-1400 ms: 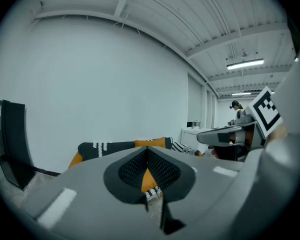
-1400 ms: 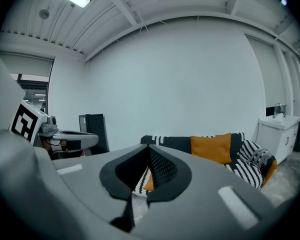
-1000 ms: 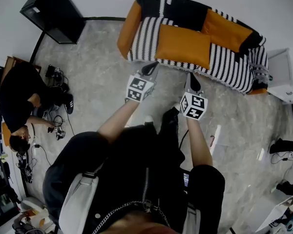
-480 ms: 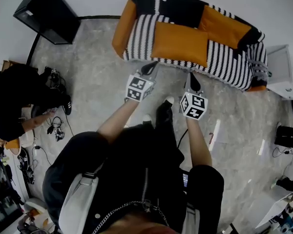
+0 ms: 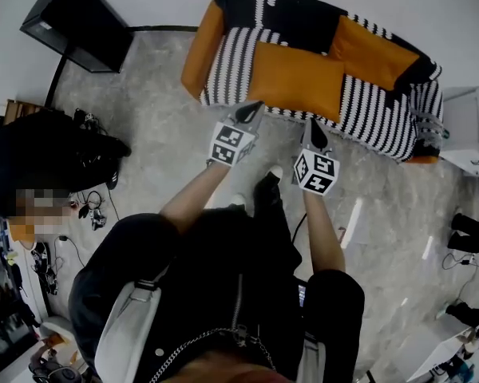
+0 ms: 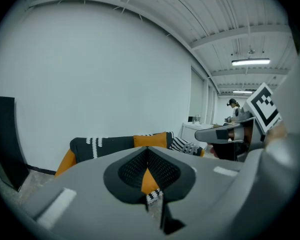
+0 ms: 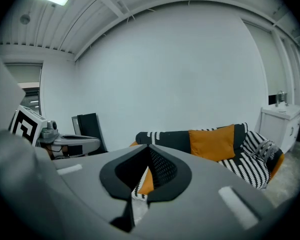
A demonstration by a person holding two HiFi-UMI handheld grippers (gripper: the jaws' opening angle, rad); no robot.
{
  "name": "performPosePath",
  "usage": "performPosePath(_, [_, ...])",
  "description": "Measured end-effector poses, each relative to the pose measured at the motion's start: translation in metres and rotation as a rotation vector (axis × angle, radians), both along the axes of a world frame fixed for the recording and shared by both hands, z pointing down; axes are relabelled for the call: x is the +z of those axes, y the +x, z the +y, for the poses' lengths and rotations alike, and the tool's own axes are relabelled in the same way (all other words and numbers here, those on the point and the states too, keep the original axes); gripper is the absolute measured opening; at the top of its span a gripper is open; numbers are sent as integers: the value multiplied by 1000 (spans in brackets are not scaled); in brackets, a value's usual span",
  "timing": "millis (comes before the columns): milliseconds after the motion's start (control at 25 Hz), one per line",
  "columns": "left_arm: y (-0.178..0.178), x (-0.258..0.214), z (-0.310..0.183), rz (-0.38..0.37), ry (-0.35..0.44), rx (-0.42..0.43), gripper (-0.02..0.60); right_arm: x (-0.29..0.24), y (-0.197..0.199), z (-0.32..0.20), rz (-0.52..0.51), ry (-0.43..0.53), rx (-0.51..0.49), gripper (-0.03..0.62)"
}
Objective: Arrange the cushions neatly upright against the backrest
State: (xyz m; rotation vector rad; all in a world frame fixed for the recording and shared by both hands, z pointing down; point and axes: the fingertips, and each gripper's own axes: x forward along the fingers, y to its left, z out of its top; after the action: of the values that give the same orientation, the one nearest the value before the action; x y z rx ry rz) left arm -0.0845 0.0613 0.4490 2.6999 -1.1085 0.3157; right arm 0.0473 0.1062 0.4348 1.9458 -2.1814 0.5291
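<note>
Centre frame, the left gripper [image 5: 248, 112] and right gripper [image 5: 314, 132] are hovering closed and empty before the sofa [image 5: 227, 62], likely lining up on the orange cushion [image 5: 295, 80] lying flat at upper centre. Another cushion [image 5: 371, 50] is leaning upright, upper right.

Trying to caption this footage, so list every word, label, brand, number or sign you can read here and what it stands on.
No readable words, numbers or brands in any view.
White left marker cube: black-and-white square code pattern, no letters.
White right marker cube: the same kind of pattern, no letters.
</note>
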Motion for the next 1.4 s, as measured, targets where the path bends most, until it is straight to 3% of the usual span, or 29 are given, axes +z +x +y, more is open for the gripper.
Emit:
performPosePath(640, [62,4,-123,-41,-19,-94,11,2,82,-136,-11,-11,-93,3])
performPosePath(1000, [63,19,-160,-44,-45,-108,11,19,75,-178,6,-60,-134,3])
performPosePath(1400, [73,37,-247,-36,-66,-63,11,26,77,-264,18,-77,-97,3])
